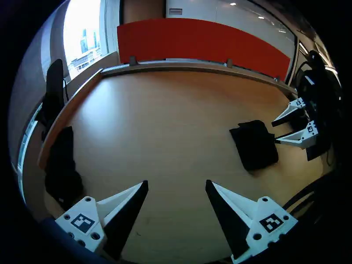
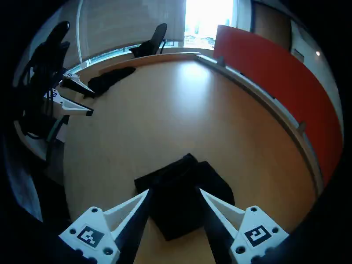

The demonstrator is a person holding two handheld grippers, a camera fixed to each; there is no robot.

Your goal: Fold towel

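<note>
1. The black towel lies folded into a thick, roughly rectangular bundle on the wooden table. It sits toward the side where the right gripper is, well away from the table's far edge.
2. The right gripper is low over the towel with its jaws spread. In the right gripper view, one finger runs along each side of the bundle. In the left gripper view, its fingertips reach the towel's edge. Whether they press the cloth cannot be told.
3. The left gripper hovers over bare wood, well apart from the towel. Its jaws are spread wide and nothing is between them.
4. The two grippers point roughly toward each other across the table. A dark-sleeved arm is behind the left one in the right gripper view.
5. A second dark cloth lies crumpled at the table's edge, far from the towel.
6. A red partition stands along the table's far rim.
7. A black office chair stands beyond the table's corner, in front of a bright window.
</note>
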